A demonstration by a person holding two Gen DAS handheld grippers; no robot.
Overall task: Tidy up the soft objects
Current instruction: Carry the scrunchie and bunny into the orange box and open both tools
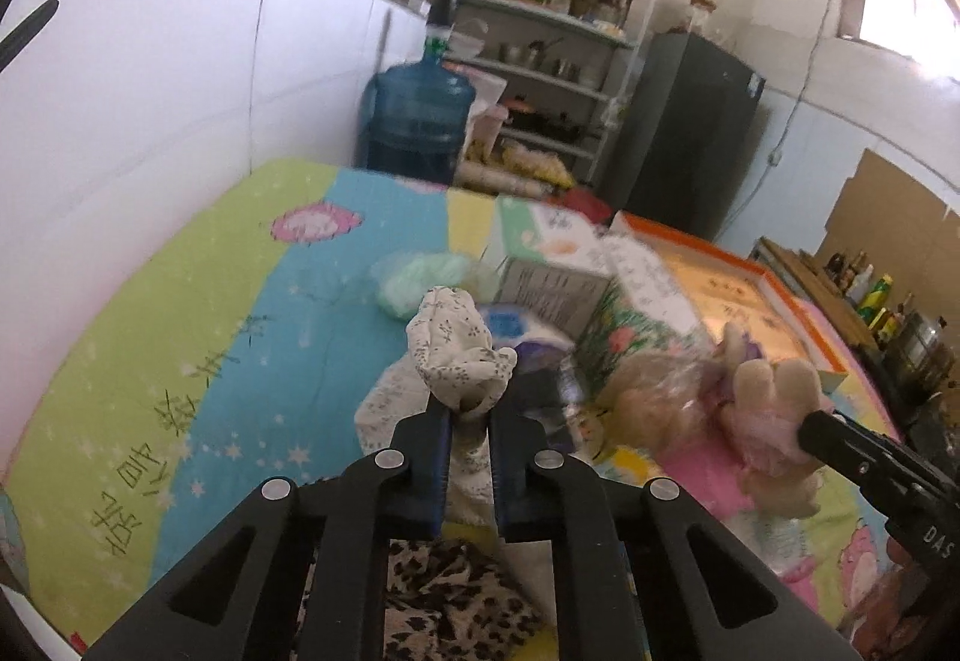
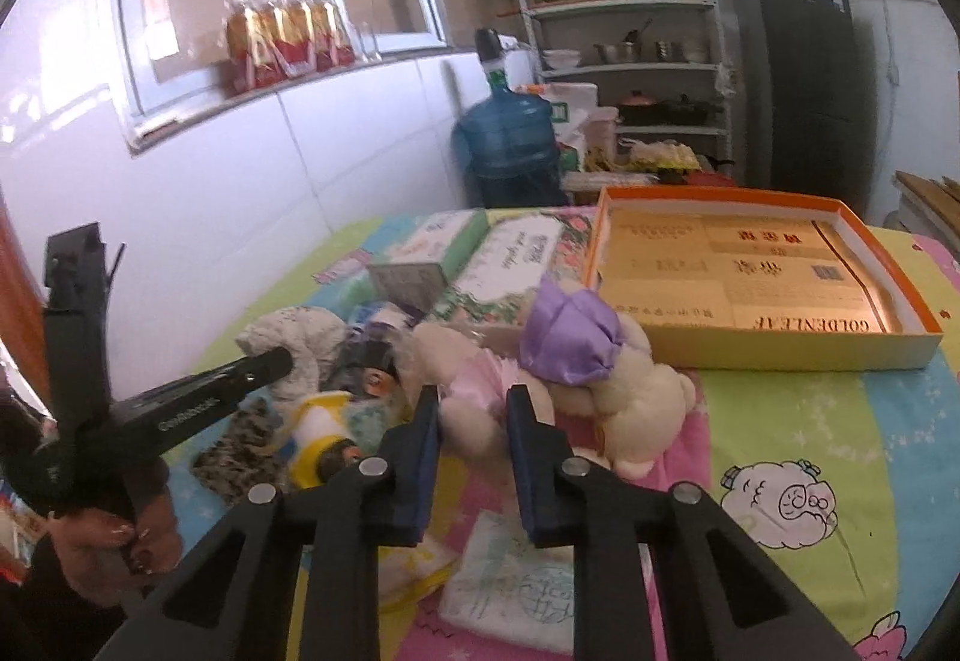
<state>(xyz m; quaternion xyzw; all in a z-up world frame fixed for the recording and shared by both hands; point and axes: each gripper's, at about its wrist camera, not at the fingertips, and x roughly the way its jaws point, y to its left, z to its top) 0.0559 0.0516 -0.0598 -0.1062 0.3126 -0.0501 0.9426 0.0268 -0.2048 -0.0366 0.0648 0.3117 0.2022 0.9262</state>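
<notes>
In the left wrist view my left gripper (image 1: 469, 409) is shut on a white floral cloth (image 1: 457, 355) and holds it bunched above the table. A cream plush bear (image 1: 771, 409) with a pink dress lies to the right. In the right wrist view my right gripper (image 2: 472, 400) is shut on the bear's pink dress (image 2: 474, 379); the bear (image 2: 630, 397) has a purple cloth (image 2: 567, 337) on it. My left gripper (image 2: 282, 361) shows at the left, at the white cloth (image 2: 300, 337).
An open orange-rimmed box (image 2: 912, 301) sits at the back right. Tissue boxes (image 2: 510, 265) stand behind the bear. A leopard-print cloth (image 1: 456, 601), a small doll (image 2: 324, 439) and a white packet (image 2: 510, 583) lie near the front. The table has a colourful cartoon cover (image 1: 180, 331).
</notes>
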